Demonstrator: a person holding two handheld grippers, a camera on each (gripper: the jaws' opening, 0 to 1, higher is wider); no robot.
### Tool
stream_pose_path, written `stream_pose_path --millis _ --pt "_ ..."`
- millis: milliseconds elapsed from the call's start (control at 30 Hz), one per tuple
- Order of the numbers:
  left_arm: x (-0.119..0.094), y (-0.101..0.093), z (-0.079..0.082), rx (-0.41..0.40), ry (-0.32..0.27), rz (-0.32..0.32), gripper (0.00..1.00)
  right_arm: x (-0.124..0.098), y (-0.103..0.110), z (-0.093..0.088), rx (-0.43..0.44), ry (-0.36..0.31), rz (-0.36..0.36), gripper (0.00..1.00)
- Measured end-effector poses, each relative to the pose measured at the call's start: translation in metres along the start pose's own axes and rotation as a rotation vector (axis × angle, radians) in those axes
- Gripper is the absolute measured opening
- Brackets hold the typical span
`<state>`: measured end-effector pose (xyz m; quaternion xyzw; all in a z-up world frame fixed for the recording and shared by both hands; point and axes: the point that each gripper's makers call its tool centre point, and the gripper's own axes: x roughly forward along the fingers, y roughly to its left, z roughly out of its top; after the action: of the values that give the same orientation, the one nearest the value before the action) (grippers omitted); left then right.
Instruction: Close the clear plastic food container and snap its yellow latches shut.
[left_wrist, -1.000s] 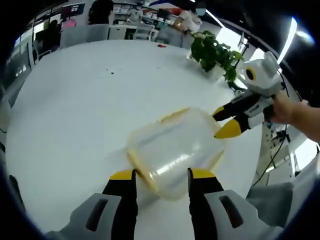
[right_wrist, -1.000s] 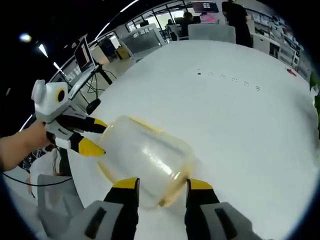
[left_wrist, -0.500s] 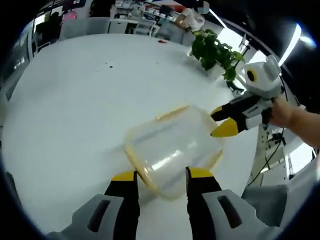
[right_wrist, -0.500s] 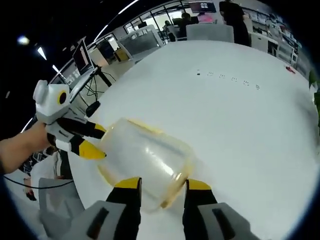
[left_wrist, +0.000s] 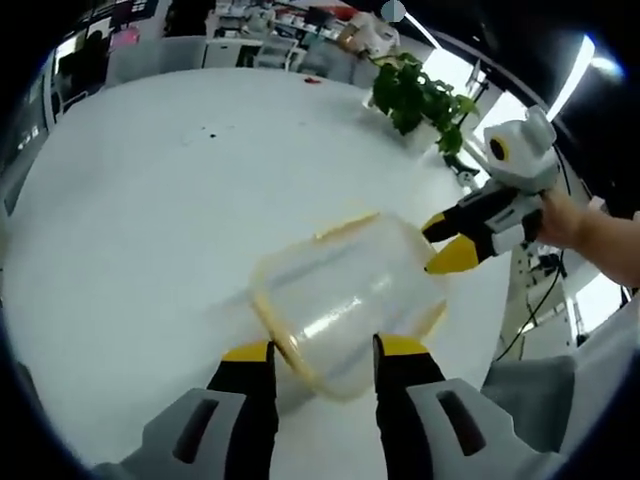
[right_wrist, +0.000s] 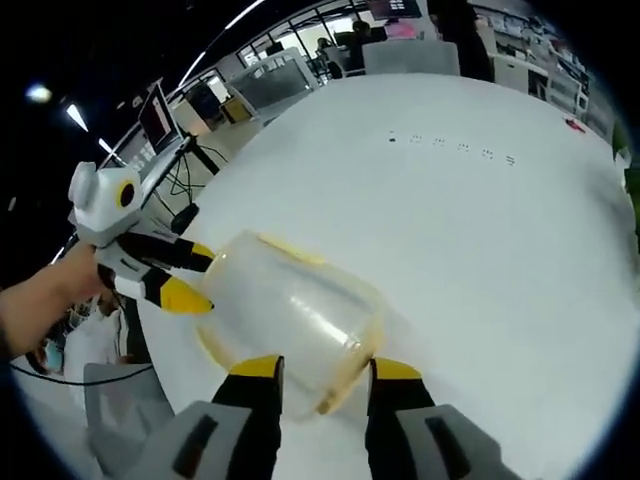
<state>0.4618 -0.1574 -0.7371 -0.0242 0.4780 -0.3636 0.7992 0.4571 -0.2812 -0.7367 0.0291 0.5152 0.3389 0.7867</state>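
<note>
The clear plastic container (left_wrist: 340, 295) with yellow latches along its edges lies tilted over the white table (left_wrist: 150, 200). My left gripper (left_wrist: 322, 348) has the container's near end between its jaws, both yellow tips against its sides. At the opposite end my right gripper (left_wrist: 447, 243) holds the container's rim between its two tips. In the right gripper view the same container (right_wrist: 290, 310) sits between my right gripper's (right_wrist: 320, 368) jaws, and the left gripper (right_wrist: 192, 272) clamps its far end. Whether the latches are snapped down I cannot make out.
A potted green plant (left_wrist: 415, 95) stands at the table's far right edge. A person's hand (left_wrist: 590, 225) holds the right gripper. Office desks, chairs and people lie beyond the table (right_wrist: 400, 50). Small dark marks (right_wrist: 450, 148) dot the tabletop.
Both views have shifted slightly with the hands. The container and both grippers keep the same places relative to each other.
</note>
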Motion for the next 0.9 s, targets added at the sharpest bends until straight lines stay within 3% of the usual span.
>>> stream_pose_path --millis 200,267,333,400,767,900 --pt "-0.002 0.003 0.003 0.035 -0.008 0.023 0.38 -0.008 -0.004 0.003 -0.069 -0.02 0.022 0.22" --pt "-0.005 0.002 0.005 0.024 -0.013 0.023 0.4 -0.01 -0.003 0.006 -0.156 -0.017 0.01 0.24" --pt "-0.008 0.0 0.009 0.042 -0.027 0.018 0.41 -0.011 0.001 0.005 -0.188 0.003 0.017 0.27" --pt "-0.01 0.001 0.011 0.055 -0.022 0.018 0.4 -0.012 -0.001 0.009 -0.252 0.004 -0.004 0.24" --pt "-0.018 -0.002 0.006 0.144 0.026 0.012 0.42 -0.014 0.004 0.008 -0.364 0.055 0.02 0.27" --pt "-0.018 -0.008 0.006 0.213 0.04 -0.002 0.5 -0.016 0.002 0.008 -0.418 0.08 0.009 0.29"
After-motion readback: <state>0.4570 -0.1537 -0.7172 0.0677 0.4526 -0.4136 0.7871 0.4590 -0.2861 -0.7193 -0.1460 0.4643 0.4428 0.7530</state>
